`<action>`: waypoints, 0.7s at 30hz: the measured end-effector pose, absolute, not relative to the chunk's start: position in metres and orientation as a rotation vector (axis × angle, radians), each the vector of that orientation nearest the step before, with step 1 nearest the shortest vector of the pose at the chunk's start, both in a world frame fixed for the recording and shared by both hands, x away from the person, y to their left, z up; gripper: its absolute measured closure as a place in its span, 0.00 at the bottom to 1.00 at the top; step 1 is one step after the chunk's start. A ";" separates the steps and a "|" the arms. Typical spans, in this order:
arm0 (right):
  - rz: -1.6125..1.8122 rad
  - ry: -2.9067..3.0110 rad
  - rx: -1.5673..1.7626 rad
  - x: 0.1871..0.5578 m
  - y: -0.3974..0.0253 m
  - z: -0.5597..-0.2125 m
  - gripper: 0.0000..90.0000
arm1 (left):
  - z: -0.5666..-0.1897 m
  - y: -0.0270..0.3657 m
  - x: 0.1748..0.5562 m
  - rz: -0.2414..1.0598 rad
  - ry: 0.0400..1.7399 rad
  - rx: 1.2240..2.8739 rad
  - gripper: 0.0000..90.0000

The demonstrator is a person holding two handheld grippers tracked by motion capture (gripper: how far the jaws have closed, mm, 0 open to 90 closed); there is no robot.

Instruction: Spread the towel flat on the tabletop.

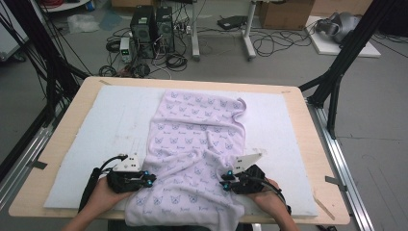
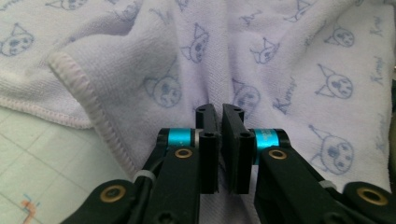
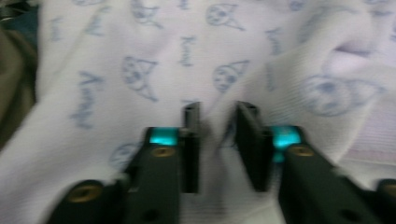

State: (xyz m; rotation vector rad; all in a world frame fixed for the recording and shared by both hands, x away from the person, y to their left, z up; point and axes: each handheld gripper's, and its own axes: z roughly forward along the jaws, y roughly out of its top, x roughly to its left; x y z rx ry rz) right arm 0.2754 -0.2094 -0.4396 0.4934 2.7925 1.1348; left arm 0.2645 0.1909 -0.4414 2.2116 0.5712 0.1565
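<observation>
Both hands low, left gripper (image 1: 150,180) and right gripper (image 1: 225,183) flanking towel (image 1: 197,139).

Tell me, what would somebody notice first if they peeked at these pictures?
A pale lilac towel printed with little blue cat faces lies down the middle of the white mat, its near end hanging over the table's edge. The left gripper and right gripper sit at the towel's near corners, the left with jaws nearly together, the right slightly open.
</observation>
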 end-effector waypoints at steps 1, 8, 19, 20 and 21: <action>1.142 2.794 0.476 0.274 -0.209 -0.440 0.92 | -0.441 0.192 0.263 0.151 0.579 2.207 0.96; 1.176 2.783 0.458 0.258 -0.214 -0.431 0.94 | -0.431 0.207 0.236 0.169 0.571 2.191 0.96; 1.293 2.760 0.359 0.208 -0.226 -0.393 0.75 | -0.411 0.209 0.197 0.201 0.453 2.127 0.74; 1.274 2.749 0.364 0.210 -0.226 -0.392 0.73 | -0.411 0.208 0.202 0.220 0.471 2.120 0.71; 1.251 2.738 0.369 0.216 -0.225 -0.393 0.71 | -0.411 0.208 0.209 0.224 0.480 2.107 0.69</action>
